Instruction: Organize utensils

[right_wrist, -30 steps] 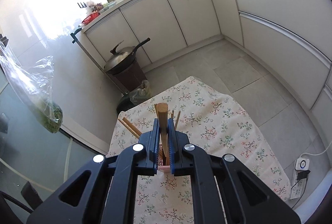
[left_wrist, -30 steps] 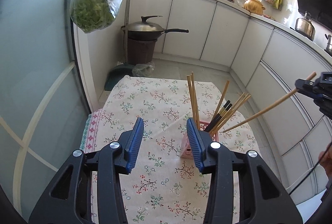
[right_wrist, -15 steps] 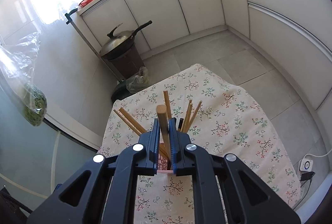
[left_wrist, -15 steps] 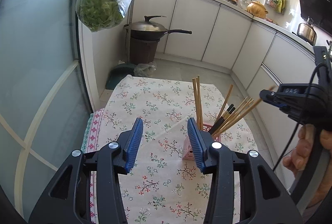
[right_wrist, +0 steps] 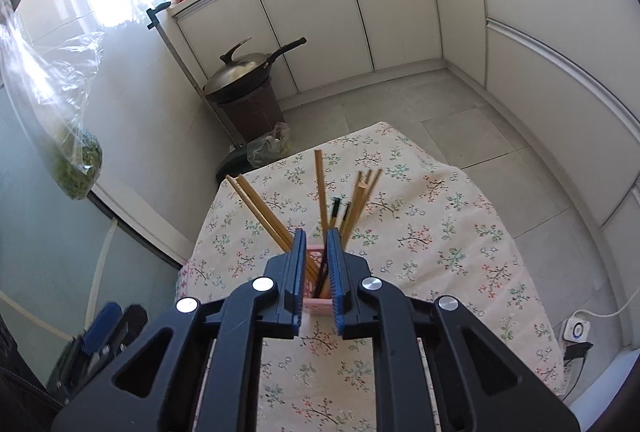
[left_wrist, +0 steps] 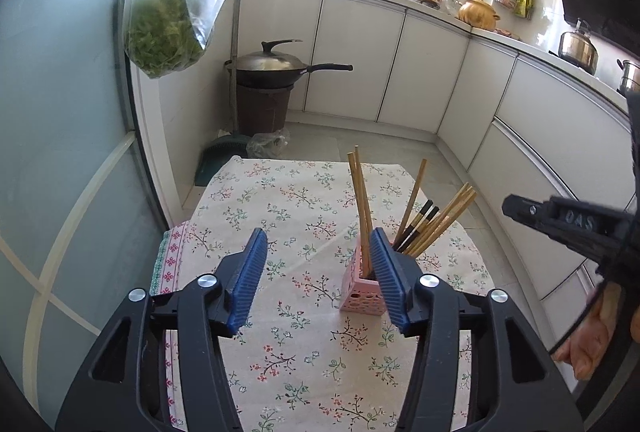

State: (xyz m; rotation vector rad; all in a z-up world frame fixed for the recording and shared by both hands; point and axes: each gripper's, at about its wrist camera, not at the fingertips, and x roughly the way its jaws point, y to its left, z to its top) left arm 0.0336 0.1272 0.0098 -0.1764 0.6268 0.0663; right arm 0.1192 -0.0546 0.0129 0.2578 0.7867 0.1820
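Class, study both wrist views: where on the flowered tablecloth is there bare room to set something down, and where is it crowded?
Free: the cloth between the pink holder and the pink-trimmed edge by the glass door; also the far strip toward the wok. Crowded: around the holder, where chopsticks fan outward and the right gripper, jaws opening and empty, hovers.

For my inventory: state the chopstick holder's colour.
Pink holder, clearest in the left wrist view.

You are in a home kitchen: white cabinets (left_wrist: 360, 52) line the walls, a lidded wok (left_wrist: 268, 66) and a kettle (left_wrist: 578, 46) stand about.
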